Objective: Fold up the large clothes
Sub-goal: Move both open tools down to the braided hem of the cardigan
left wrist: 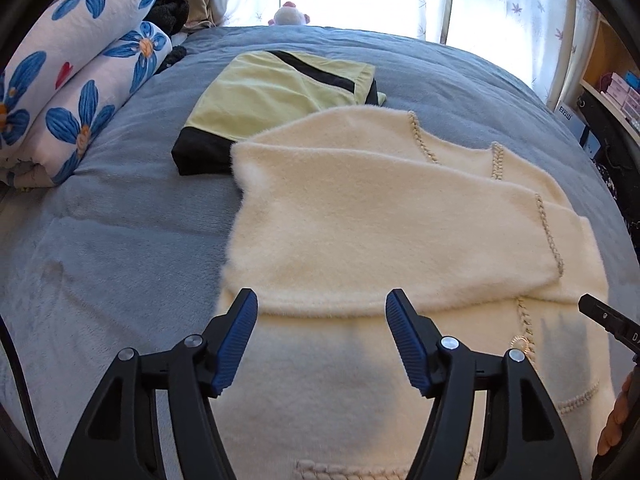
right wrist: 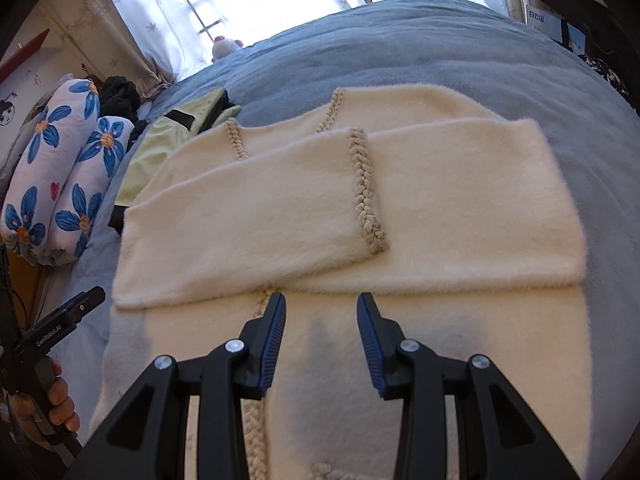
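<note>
The cream sweater (right wrist: pixel 420 200) lies flat on the blue bedspread (left wrist: pixel 120 240), both sleeves folded across its chest. The sleeves' near edges run just beyond the fingertips of both grippers. The left gripper (left wrist: pixel 321 304) hangs above the sweater with fingers spread wide and nothing between them. The right gripper (right wrist: pixel 321 306) hangs over the lower body, fingers apart, holding nothing. Bare bedspread lies open left of the left fingers and beyond the sweater's far edge. A folded yellow and black garment (left wrist: pixel 276 96) sits past the sweater's far left corner, touching it. Flowered bedding (left wrist: pixel 76 76) crowds the far left edge. The sweater's hem is cut off below both views.
</note>
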A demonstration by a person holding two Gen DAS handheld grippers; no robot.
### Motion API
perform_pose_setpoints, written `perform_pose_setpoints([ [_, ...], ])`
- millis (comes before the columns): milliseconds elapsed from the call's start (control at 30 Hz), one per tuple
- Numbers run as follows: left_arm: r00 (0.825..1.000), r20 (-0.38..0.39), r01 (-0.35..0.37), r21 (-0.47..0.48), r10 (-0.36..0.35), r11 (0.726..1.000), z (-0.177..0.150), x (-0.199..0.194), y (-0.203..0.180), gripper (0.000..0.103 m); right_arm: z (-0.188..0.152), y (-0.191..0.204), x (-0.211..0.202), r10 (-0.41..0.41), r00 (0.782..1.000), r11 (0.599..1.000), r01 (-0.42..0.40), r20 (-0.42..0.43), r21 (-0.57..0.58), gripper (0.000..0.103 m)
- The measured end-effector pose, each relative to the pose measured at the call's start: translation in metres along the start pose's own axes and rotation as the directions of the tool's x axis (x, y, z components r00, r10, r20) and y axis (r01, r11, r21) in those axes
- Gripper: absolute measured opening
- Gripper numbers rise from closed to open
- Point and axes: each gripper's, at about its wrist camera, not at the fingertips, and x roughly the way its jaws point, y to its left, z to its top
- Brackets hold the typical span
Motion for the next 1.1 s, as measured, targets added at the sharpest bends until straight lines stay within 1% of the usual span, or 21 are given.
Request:
perform_pose_setpoints([
  [167, 1.000, 0.025, 0.014, 0.026, -0.014, 1.000, -0.011, -0.033, -0.007, 0.069, -0.009, 0.009, -0.032, 0.020, 0.999, 1.000, -0.020, 0.035, -0.017, 0.037],
  [367, 0.998, 0.068, 0.013, 0.049, -0.016, 0.999, -0.030, -0.080, -0.016, 0.071, -0.024, 0.020, -0.075, 0.024, 0.996, 0.998, -0.019, 0.081, -0.055, 0.037],
  [467, 0.996, 0.094, -0.005, 0.065, -0.001, 0.998, -0.040, -0.105, -0.019, 0.072, -0.035, 0.025, -0.097, 0.021, 0.994, 0.997, -0.013, 0.105, -0.076, 0.038],
  [533, 0.994, 0.111, -0.019, 0.072, 0.011, 0.997, -0.047, -0.122, -0.019, 0.074, -0.044, 0.029, -0.112, 0.017, 0.992, 0.996, -0.006, 0.124, -0.091, 0.040],
  [600, 0.993, 0.117, -0.026, 0.062, 0.019, 0.998, -0.053, -0.136, -0.016, 0.075, -0.052, 0.031, -0.127, 0.017, 0.990, 0.995, -0.003, 0.143, -0.099, 0.048],
  [733, 0.993, 0.120, -0.018, 0.033, 0.014, 0.999, -0.065, -0.160, -0.005, 0.076, -0.069, 0.036, -0.152, 0.025, 0.985, 0.993, -0.005, 0.169, -0.121, 0.049],
  [867, 0.991, 0.127, -0.035, 0.017, 0.033, 0.999, -0.082, -0.180, 0.007, 0.076, -0.086, 0.039, -0.173, 0.029, 0.982, 0.990, -0.002, 0.184, -0.144, 0.049],
  [1033, 0.991, 0.125, -0.044, 0.018, 0.042, 0.999, -0.108, -0.193, 0.022, 0.076, -0.106, 0.038, -0.189, 0.011, 0.982, 0.985, 0.022, 0.191, -0.172, 0.050],
  [1067, 0.992, 0.122, -0.044, 0.017, 0.042, 0.999, -0.114, -0.194, 0.026, 0.076, -0.110, 0.037, -0.191, 0.009, 0.982, 0.984, 0.024, 0.189, -0.174, 0.051],
  [1100, 0.992, 0.119, -0.042, 0.016, 0.040, 0.999, -0.119, -0.195, 0.030, 0.076, -0.115, 0.034, -0.193, 0.005, 0.983, 0.984, 0.028, 0.185, -0.176, 0.055],
])
